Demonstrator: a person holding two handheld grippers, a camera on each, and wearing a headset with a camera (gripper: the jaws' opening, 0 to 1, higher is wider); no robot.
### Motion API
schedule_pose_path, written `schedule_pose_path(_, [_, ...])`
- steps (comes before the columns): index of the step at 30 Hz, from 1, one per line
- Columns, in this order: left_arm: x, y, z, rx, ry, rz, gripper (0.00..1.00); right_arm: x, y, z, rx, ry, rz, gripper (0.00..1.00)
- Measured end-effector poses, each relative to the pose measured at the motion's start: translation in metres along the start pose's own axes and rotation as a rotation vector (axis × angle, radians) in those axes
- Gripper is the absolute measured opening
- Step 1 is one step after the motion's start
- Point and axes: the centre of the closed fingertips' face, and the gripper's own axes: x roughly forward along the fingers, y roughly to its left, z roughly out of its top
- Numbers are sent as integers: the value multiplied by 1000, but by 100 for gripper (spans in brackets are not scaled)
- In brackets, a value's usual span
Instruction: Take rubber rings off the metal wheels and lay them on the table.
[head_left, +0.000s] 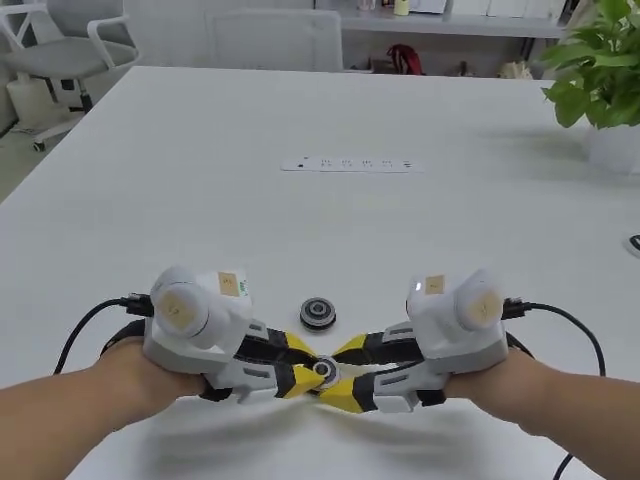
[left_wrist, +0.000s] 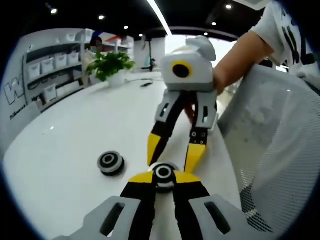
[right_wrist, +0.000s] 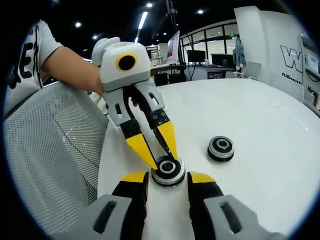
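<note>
Both hands sit at the near edge of the worktop (head_left: 200, 160), each holding a gripper, with the tips meeting in the middle on one metal wheel (head_left: 322, 371). Left gripper (head_left: 305, 376) comes in from 9 o'clock and its jaws look clamped on that wheel; in its own view the yellow tips sit tight on either side of it (left_wrist: 164, 172). Right gripper (head_left: 341, 379) comes in from 3 o'clock and its jaws are pinched onto the same wheel (right_wrist: 168, 171) too, one tip against each side. So basically two grippers on one wheel, which is right down at the worktop surface. Second wheel (head_left: 317, 313) lies flat at 12 o'clock of the held one, just beside the tips but not touching anything. Both wheels show dark bands around the rim. Farther out at 12 o'clock there's a white power strip (head_left: 355, 164), and a potted plant (head_left: 600, 60) off at 2 o'clock.
</note>
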Motion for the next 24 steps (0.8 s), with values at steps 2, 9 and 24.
schedule_pose_path(2, [0, 0, 0, 1, -1, 1, 13, 1, 0, 1, -13, -1, -3, 24])
schedule_pose_path(9, [0, 0, 0, 0, 0, 6, 13, -1, -1, -1, -25, -5, 1, 24])
schedule_pose_path(24, [-1, 0, 0, -1, 0, 10, 13, -8, -3, -7, 20, 5, 10, 18])
